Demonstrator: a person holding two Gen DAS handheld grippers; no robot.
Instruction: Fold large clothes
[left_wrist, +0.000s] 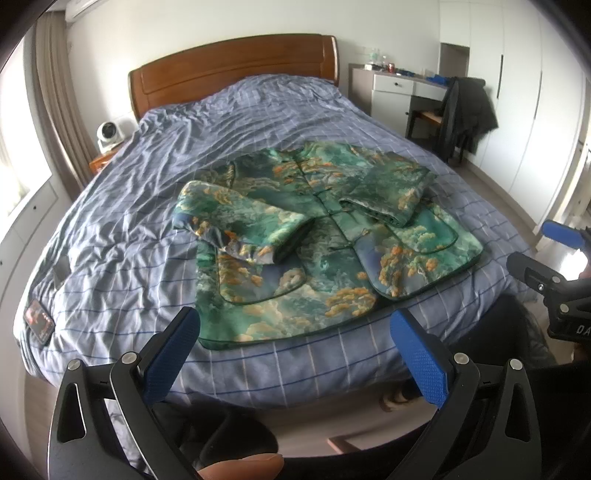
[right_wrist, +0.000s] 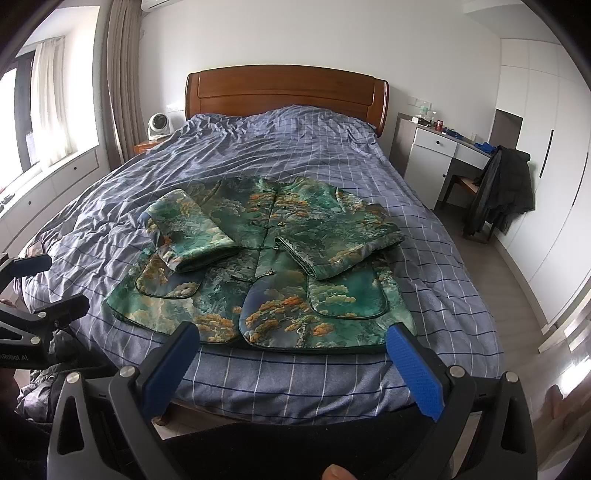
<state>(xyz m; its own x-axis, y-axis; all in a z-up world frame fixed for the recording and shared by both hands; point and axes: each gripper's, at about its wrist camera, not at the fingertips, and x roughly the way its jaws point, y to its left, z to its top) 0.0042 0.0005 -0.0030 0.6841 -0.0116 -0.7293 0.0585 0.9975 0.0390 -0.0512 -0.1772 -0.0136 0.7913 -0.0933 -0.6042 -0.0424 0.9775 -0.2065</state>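
Note:
A green jacket (left_wrist: 314, 229) (right_wrist: 266, 273) with an orange and white landscape print lies flat, front up, on the bed near its foot. Both sleeves are folded in across its chest, the left sleeve (left_wrist: 240, 221) (right_wrist: 188, 236) and the right sleeve (left_wrist: 388, 192) (right_wrist: 332, 247). My left gripper (left_wrist: 295, 321) is open and empty, hovering just short of the jacket's hem. My right gripper (right_wrist: 291, 339) is also open and empty, above the hem's near edge; it also shows in the left wrist view, where the right gripper (left_wrist: 554, 266) sits at the right edge.
The bed (left_wrist: 147, 206) (right_wrist: 424, 229) has a blue checked cover and a wooden headboard (right_wrist: 284, 92). A phone (left_wrist: 38, 319) lies at its left edge. A white fan (right_wrist: 159, 125) stands on a nightstand. A desk (right_wrist: 443, 147) and a chair with a dark coat (right_wrist: 502, 188) are on the right.

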